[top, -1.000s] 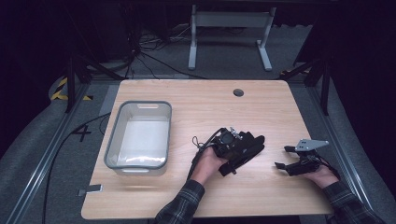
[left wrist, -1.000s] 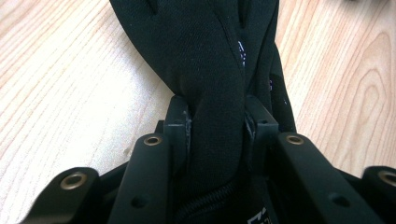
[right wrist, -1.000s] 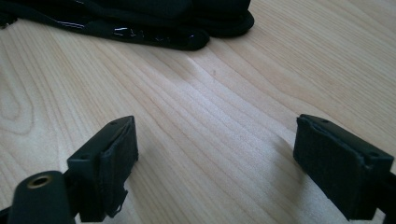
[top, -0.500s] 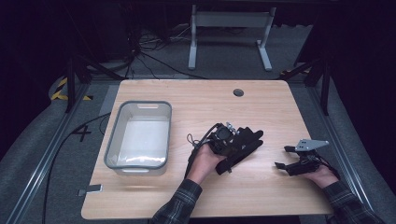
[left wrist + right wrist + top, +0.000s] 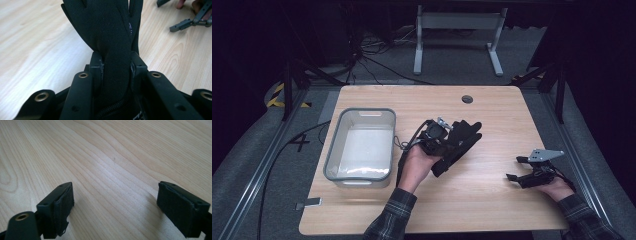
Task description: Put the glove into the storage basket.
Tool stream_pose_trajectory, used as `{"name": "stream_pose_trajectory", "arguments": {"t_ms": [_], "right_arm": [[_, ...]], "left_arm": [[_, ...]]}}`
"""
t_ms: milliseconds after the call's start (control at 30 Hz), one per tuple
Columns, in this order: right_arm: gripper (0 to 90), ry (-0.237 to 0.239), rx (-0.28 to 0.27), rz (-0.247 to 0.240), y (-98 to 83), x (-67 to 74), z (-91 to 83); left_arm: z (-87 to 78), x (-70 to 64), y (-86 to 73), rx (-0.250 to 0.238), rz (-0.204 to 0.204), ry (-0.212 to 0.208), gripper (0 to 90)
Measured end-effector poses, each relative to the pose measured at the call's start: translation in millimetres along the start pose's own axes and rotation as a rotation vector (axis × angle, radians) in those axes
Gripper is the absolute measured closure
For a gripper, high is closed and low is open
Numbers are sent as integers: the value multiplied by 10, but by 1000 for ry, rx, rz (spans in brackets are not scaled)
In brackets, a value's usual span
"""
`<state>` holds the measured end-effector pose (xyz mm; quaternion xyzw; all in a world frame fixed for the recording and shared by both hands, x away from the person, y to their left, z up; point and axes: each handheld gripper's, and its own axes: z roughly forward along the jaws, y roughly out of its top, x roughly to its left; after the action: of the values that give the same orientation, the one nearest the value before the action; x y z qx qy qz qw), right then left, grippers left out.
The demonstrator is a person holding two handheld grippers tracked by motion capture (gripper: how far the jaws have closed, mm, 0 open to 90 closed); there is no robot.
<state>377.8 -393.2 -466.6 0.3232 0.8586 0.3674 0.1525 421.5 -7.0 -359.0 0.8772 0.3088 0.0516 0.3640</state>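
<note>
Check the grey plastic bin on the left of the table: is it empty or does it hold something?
Empty. The high view shows the grey plastic bin with a bare pale floor; the black fabric glove is outside it, clamped in the left gripper.

A black glove (image 5: 459, 140) of soft, finely woven fabric lies near the middle of the wooden table (image 5: 492, 200), just right of a clear plastic bin (image 5: 360, 145). Its fingers spread toward the table's far right, its cuff end toward the near side. The left gripper (image 5: 439, 142) is clamped on it; in the left gripper view the glove (image 5: 110, 37) stands pinched between both jaws, fingers pointing away.
</note>
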Motion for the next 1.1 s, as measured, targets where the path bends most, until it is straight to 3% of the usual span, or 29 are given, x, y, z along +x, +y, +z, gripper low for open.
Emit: {"name": "stream_pose_trajectory", "arguments": {"t_ms": [367,600,1100], "right_arm": [[146,0,0,-1,0,0,0],[111,-2,6,1,2,0,8],[111,-2,7,2,2,1,8]], "left_arm": [[-385,184,-22,-28,-36,64,708],[-637,343,-131,-50,-85,111,708],[-1254,726,-568,-111,-212,248,708]]}}
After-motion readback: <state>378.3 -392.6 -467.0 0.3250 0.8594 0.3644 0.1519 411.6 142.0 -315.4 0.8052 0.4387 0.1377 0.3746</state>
